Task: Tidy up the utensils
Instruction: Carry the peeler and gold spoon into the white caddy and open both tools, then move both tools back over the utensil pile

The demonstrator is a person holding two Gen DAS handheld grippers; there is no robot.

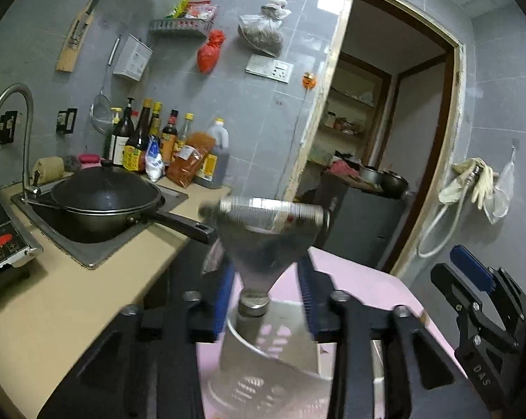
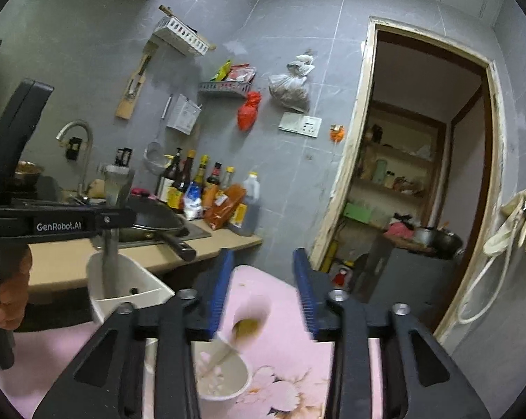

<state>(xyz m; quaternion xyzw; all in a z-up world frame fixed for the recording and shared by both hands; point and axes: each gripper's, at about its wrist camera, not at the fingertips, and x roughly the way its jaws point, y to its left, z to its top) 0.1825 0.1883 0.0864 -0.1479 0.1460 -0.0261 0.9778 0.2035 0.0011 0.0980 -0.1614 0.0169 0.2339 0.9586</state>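
Observation:
My left gripper (image 1: 266, 279) is shut on a metal spatula (image 1: 269, 230), its broad blade up and its handle running down between the fingers. In the right wrist view the same spatula (image 2: 112, 209) stands with its lower end inside a white utensil holder (image 2: 130, 286) on the pink table, held by the left gripper (image 2: 112, 220). My right gripper (image 2: 263, 279) is open and empty above a white bowl (image 2: 221, 377) that holds a spoon (image 2: 245, 328). The right gripper also shows at the right edge of the left wrist view (image 1: 472, 279).
A pink floral tablecloth (image 2: 290, 349) covers the table. A counter (image 1: 53, 296) on the left carries a black wok (image 1: 105, 202) in the sink, a faucet (image 1: 22, 132), several sauce bottles (image 1: 165, 139) and an induction cooker (image 1: 1, 244). A doorway (image 1: 385, 139) opens behind.

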